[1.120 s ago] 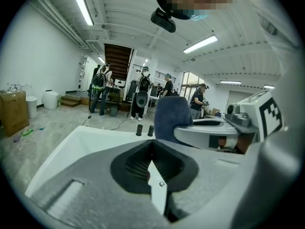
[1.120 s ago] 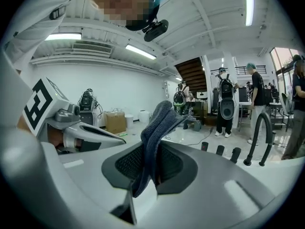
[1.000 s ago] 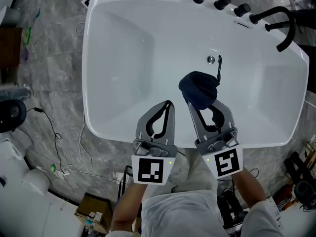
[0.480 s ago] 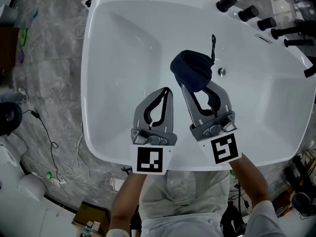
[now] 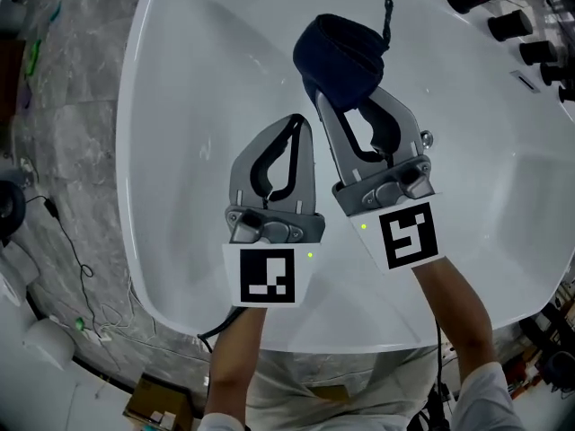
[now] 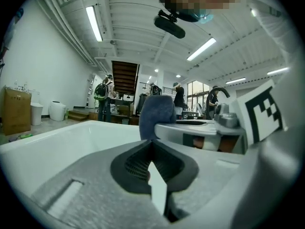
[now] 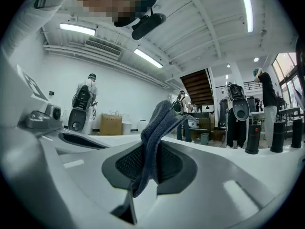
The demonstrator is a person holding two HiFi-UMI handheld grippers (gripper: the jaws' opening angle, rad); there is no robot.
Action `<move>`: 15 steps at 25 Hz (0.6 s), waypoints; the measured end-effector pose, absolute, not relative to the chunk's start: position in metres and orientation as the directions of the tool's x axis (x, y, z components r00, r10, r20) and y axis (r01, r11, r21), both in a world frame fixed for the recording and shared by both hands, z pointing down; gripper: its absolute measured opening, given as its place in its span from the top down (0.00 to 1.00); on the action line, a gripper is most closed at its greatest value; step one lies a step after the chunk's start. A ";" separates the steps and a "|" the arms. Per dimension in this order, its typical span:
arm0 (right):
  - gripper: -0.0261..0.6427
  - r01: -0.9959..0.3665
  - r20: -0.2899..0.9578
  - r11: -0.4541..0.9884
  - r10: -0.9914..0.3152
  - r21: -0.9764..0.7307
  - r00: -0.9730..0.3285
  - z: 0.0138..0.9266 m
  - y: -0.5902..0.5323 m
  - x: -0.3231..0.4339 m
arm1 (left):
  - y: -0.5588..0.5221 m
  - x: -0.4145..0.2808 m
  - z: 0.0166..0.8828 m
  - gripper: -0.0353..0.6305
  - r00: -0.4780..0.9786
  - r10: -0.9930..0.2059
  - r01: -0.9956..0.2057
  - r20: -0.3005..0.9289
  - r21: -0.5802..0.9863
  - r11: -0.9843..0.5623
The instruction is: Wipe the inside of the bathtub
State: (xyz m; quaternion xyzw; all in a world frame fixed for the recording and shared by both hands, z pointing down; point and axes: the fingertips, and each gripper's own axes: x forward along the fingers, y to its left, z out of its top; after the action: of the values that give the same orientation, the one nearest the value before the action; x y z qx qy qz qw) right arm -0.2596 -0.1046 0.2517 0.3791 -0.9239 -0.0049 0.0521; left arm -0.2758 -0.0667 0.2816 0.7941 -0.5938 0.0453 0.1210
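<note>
A white bathtub [image 5: 180,70] fills the head view. My right gripper [image 5: 343,92] is shut on a dark blue cloth [image 5: 340,54], which bunches past its tips over the tub's middle; a thin loop sticks up from it. In the right gripper view the cloth [image 7: 157,128] is pinched between the jaws and stands up from them. My left gripper [image 5: 297,122] is beside the right one, lower left, shut with nothing in it. In the left gripper view its jaws [image 6: 151,149] meet, and the cloth [image 6: 156,116] shows beyond them.
Black tap knobs [image 5: 503,16] line the tub's upper right rim. Grey marbled floor [image 5: 63,133] lies left of the tub, with cables [image 5: 63,241] and white objects at the lower left. People and luggage stand far off in the gripper views.
Both grippers moved farther over the tub and up in the view. The cloth travelled with the right gripper towards the far side, and the tub looms larger.
</note>
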 end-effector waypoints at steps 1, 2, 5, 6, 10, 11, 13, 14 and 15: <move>0.87 -0.696 0.086 0.716 -0.698 0.054 -0.711 0.259 -0.109 -0.265 | -0.067 -0.277 0.287 0.95 0.293 -0.932 -0.954 0.215 0.126 -0.270; 0.87 -0.693 0.081 0.718 -0.695 0.055 -0.714 0.267 -0.113 -0.270 | -0.068 -0.279 0.293 0.95 0.294 -0.931 -0.954 0.217 0.117 -0.275; 0.87 -0.688 0.078 0.723 -0.690 0.055 -0.719 0.288 -0.126 -0.286 | -0.067 -0.285 0.310 0.95 0.296 -0.927 -0.954 0.231 0.115 -0.277; 0.87 -0.684 0.075 0.728 -0.686 0.055 -0.724 0.293 -0.130 -0.292 | -0.067 -0.289 0.316 0.95 0.293 -0.927 -0.955 0.235 0.124 -0.271; 0.87 -0.659 0.072 0.751 -0.660 0.043 -0.747 0.310 -0.143 -0.315 | -0.061 -0.307 0.337 0.95 0.259 -0.932 -0.961 0.253 0.165 -0.222; 0.87 -0.655 0.084 0.755 -0.656 0.043 -0.750 0.317 -0.147 -0.319 | -0.060 -0.310 0.340 0.95 0.255 -0.932 -0.962 0.258 0.163 -0.218; 0.87 -0.655 0.106 0.753 -0.657 0.057 -0.746 0.331 -0.159 -0.323 | -0.060 -0.313 0.341 0.95 0.253 -0.932 -0.963 0.260 0.155 -0.219; 0.87 -0.657 0.112 0.751 -0.661 0.070 -0.742 0.337 -0.166 -0.324 | -0.061 -0.314 0.340 0.95 0.253 -0.932 -0.964 0.260 0.151 -0.220; 0.87 -0.658 0.120 0.749 -0.663 0.082 -0.739 0.342 -0.173 -0.325 | -0.061 -0.313 0.339 0.95 0.254 -0.930 -0.964 0.264 0.144 -0.222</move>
State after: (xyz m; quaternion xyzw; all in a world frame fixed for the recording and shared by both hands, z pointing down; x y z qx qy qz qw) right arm -0.3251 -0.1726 0.3424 0.3541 -0.9324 -0.0169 0.0707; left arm -0.3133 -0.0611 0.3390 0.7794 -0.6078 0.0605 0.1398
